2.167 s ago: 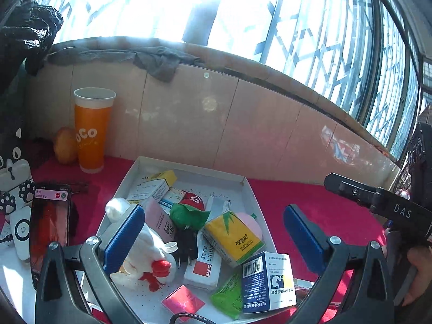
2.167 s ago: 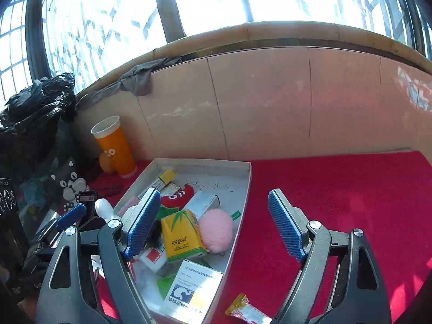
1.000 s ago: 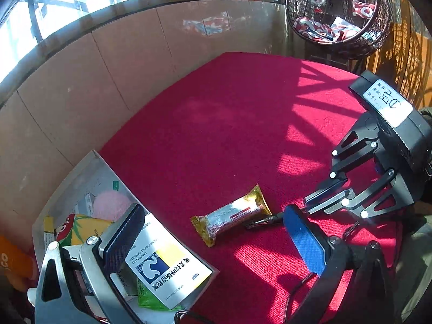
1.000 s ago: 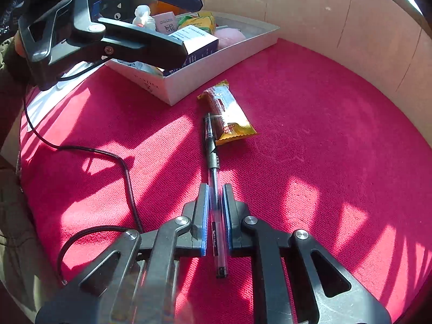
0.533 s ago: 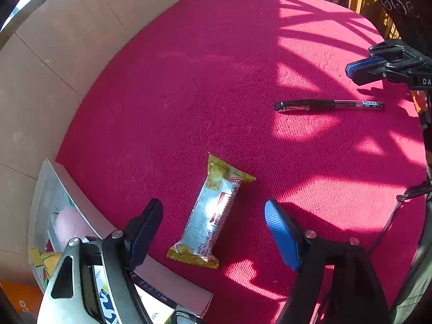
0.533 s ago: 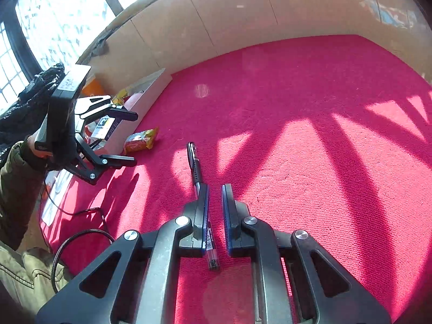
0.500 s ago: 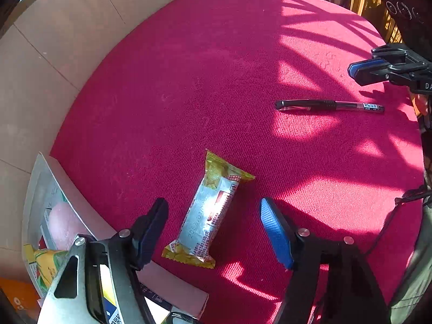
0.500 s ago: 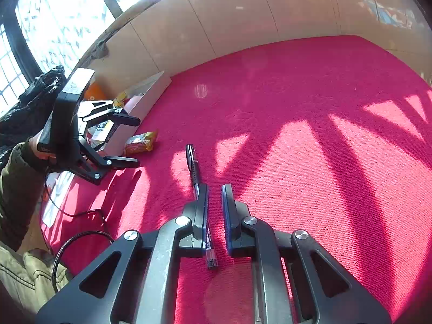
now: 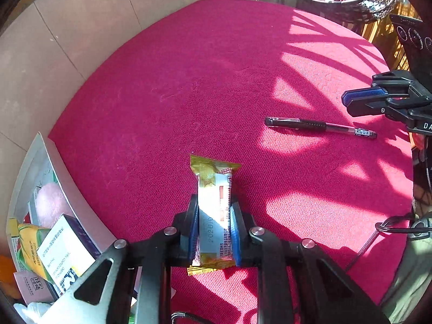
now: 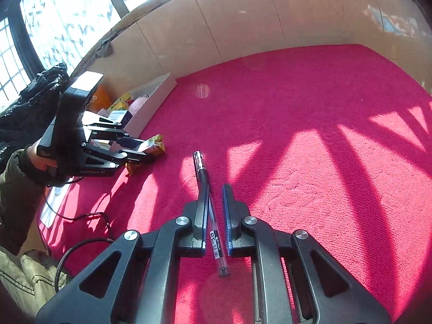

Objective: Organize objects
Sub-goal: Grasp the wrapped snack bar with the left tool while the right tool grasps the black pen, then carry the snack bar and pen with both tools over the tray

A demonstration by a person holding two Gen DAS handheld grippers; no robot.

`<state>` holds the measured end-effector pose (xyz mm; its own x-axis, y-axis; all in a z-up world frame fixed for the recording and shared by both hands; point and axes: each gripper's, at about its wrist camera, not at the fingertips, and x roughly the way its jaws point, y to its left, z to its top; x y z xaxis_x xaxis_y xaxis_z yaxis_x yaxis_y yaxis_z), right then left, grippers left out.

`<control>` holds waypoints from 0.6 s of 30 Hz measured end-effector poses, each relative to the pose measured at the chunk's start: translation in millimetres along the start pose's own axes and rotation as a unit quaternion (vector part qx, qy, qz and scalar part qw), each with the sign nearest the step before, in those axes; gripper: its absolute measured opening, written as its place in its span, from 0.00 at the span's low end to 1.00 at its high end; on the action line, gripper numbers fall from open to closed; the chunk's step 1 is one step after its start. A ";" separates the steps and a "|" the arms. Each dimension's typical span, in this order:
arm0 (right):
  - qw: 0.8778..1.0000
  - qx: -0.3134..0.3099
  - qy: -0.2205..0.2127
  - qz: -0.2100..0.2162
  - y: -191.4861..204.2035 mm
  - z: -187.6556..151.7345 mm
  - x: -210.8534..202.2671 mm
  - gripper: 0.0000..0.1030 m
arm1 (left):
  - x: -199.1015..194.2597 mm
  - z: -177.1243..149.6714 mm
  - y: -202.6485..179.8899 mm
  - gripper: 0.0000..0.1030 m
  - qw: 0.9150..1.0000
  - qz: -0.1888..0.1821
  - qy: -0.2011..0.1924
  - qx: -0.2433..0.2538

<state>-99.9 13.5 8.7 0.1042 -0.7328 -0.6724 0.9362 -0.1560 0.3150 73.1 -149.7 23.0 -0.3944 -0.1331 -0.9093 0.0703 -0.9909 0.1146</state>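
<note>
Two strays remain outside the white box (image 9: 73, 189); my left hand-held gripper (image 9: 214, 232) clenches the snack bar (image 9: 214, 202) just beside it; my right hand-held gripper (image 10: 215, 216), nearly closed, grips nothing; the pen (image 9: 318, 127) lies loose on the red bench (image 9: 216, 81).

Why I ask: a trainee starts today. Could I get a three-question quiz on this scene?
1. True or false: the left tool grips the snack bar.
2. Where is the pen? A: in the box. B: on the red cloth. C: in the basket.
3. Fill in: the tool holding nothing is the ___ tool.
Key: 1 true; 2 B; 3 right.
</note>
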 end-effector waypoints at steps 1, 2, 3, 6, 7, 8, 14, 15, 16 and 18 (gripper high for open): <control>1.000 -0.010 0.004 -0.007 4.3 0.6 2.3 0.17 | -1.3 -2.5 -3.9 0.19 1.000 0.001 -0.003 -0.002; 1.000 -0.023 0.008 -0.017 9.5 1.2 4.7 0.23 | -1.7 -2.9 -6.6 0.19 1.000 0.001 -0.006 -0.005; 0.999 -0.041 0.011 -0.029 16.2 1.7 7.1 0.34 | -0.2 -1.0 -10.0 0.19 1.000 0.004 -0.008 -0.008; 0.993 -0.094 0.024 -0.063 35.2 1.2 15.1 0.38 | 2.5 2.3 -5.5 0.19 0.999 0.010 -0.018 -0.024; 0.990 -0.110 0.035 -0.083 39.6 0.2 20.6 0.38 | 0.9 1.4 -4.0 0.19 0.999 0.008 -0.024 -0.032; 0.986 -0.121 0.049 -0.105 41.5 -1.3 26.6 0.38 | -2.2 0.7 -3.2 0.19 0.999 0.007 -0.031 -0.038; 0.978 -0.147 0.077 -0.122 45.4 -5.7 35.6 0.37 | -30.2 -1.5 -5.9 0.19 0.993 0.003 -0.094 -0.072; 0.979 -0.150 0.080 -0.116 47.2 -5.4 36.1 0.29 | -36.1 -2.2 -7.5 0.19 0.991 0.001 -0.107 -0.079; 0.979 -0.151 0.082 -0.113 48.2 -5.4 36.3 0.23 | -41.1 -3.0 -7.9 0.19 0.989 -0.002 -0.118 -0.085; 0.980 -0.148 0.084 -0.104 50.4 -4.8 35.7 0.10 | -51.7 -5.7 -9.5 0.19 0.986 -0.002 -0.138 -0.097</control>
<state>-47.4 -17.4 -2.7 -0.0693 -0.5827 -0.8097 0.9968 -0.0731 -0.0327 98.1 -133.3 66.7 -0.6269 -0.1554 -0.7635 0.2311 -0.9729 0.0083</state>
